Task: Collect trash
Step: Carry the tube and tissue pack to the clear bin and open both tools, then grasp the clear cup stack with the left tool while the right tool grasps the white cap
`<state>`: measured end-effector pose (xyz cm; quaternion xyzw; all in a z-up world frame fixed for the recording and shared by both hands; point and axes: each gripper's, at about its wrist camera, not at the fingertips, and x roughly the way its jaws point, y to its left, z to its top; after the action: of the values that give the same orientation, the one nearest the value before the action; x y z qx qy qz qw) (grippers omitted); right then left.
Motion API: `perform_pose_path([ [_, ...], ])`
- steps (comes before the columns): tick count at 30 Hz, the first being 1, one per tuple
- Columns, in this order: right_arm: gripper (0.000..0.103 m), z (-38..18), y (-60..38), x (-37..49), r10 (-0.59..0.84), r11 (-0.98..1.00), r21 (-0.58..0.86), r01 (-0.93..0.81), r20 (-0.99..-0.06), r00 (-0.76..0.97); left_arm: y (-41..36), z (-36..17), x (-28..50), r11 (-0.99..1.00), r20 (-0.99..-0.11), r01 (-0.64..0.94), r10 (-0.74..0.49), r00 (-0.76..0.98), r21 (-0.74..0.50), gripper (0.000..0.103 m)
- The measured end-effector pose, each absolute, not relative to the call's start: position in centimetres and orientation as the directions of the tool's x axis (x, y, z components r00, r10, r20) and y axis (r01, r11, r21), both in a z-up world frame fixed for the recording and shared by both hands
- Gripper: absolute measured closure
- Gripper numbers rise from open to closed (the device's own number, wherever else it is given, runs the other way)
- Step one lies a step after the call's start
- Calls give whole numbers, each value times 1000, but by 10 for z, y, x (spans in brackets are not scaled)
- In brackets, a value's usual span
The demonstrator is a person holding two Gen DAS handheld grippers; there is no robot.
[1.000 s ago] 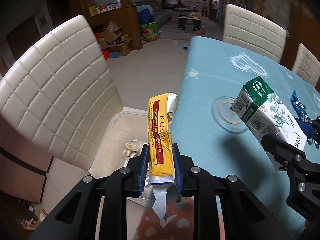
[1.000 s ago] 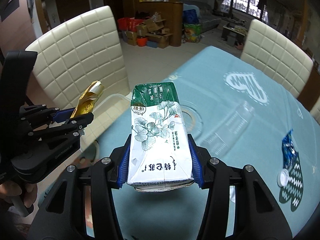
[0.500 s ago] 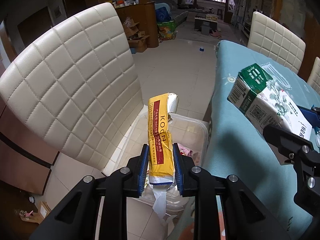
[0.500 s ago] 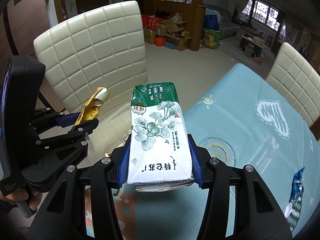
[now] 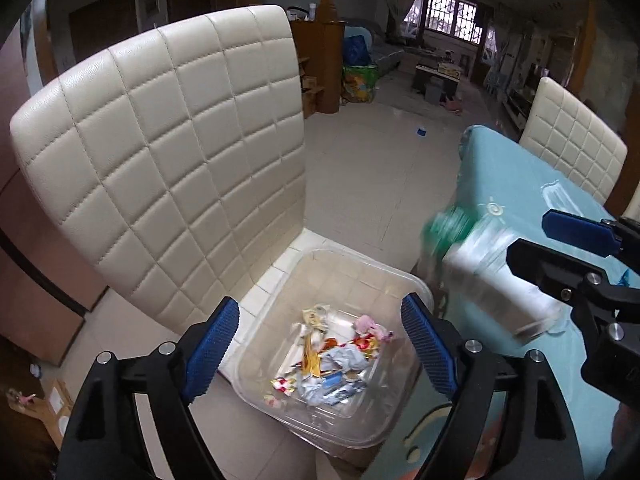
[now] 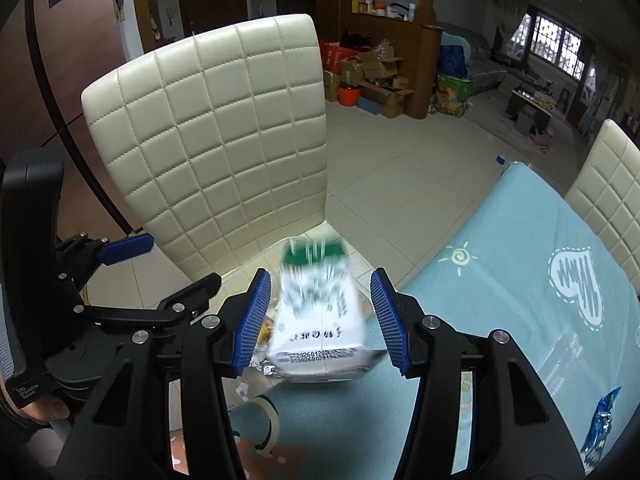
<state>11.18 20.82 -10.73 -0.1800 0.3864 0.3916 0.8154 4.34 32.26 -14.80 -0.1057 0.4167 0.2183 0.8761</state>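
Light, stiff carton (image 6: pixel 316 316) drops from the slackened right claw (image 6: pixel 320 320); left claw (image 5: pixel 320 348) gapes empty over the bin (image 5: pixel 360 276).

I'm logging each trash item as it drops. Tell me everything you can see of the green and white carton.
The carton is a boxy paper pack, dark green at its far end, white with green leaf print and dark lettering along its side, printed code on the near end. It is motion-blurred and tilted between the blue pads of the right gripper, with gaps showing on both sides, above the clear plastic bin on the cream chair.
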Motion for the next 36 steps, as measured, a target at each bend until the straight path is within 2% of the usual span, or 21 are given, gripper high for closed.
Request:
perform_pose_path([
  [2,44,-110,210,113,501,629,25,-777,-777,381,326,-151,45,877,-785,-481,303,540,7,22],
  [8,44,-120,205,111,473,639,17,-769,-797,375,332,-157,42,862,-807,-507,297,511,-4,22],
  [16,44,-114,174,112,449,688,10,-726,-791,415,309,-147,50,886,-796,-464,286,534,6,22],
  [30,43,-102,77,98,396,795,15,-607,-770,500,230,-128,60,945,-777,-325,232,585,38,22],
  [36,42,-106,10,96,329,864,15,-504,-774,541,180,-124,69,970,-777,-239,182,602,42,22],
])
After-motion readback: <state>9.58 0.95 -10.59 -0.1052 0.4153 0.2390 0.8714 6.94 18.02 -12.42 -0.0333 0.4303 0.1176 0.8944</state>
